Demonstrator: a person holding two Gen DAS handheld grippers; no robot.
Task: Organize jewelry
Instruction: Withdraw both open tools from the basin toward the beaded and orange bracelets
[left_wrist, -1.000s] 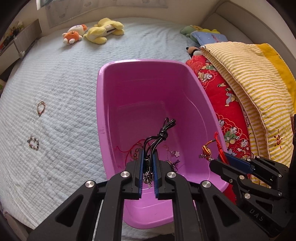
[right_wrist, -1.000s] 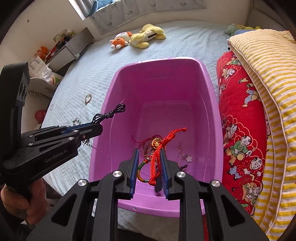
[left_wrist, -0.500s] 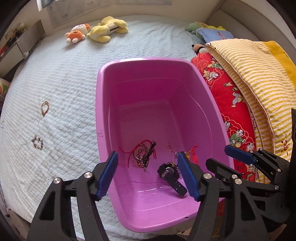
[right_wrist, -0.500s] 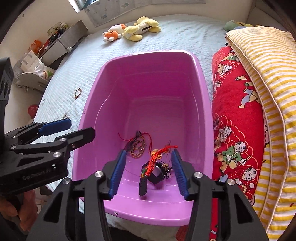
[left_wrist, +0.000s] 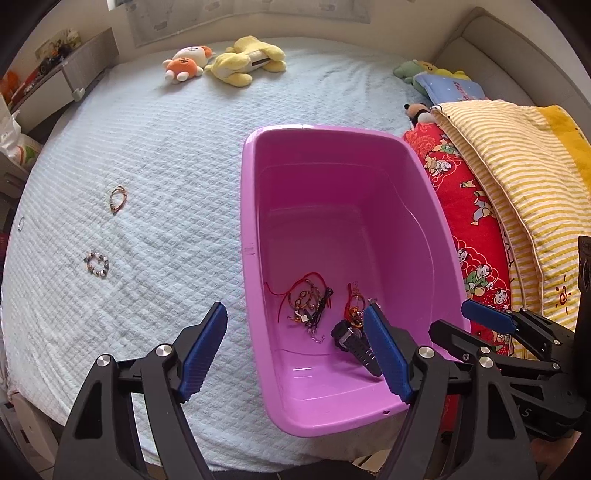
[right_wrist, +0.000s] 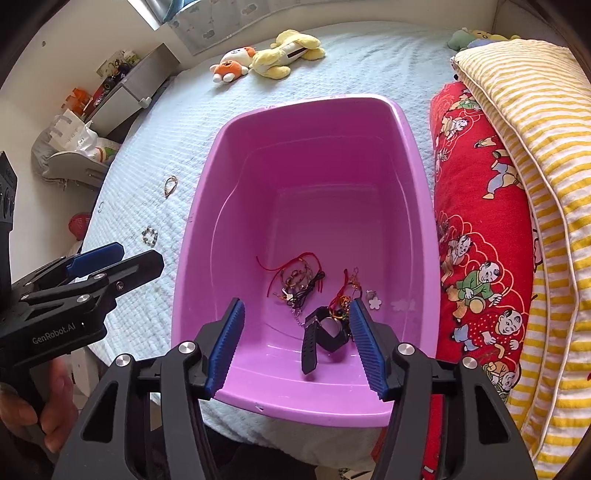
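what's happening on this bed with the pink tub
A person with two handheld grippers is gathering jewelry into the purple plastic tub. The left gripper and right gripper are open and empty above it. A black watch and tangled cord bracelets lie inside; a beaded bracelet and thin ring bracelet remain on the quilt.

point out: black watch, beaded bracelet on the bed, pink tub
black watch (right_wrist: 325, 334): right wrist view, on its case.
beaded bracelet (left_wrist: 97, 264): left wrist view, on its bead ring.
pink tub (left_wrist: 248, 236): left wrist view, on its left rim.

Plush toys (left_wrist: 225, 61), striped quilt (left_wrist: 517, 173), perhaps pillows (left_wrist: 448, 83).
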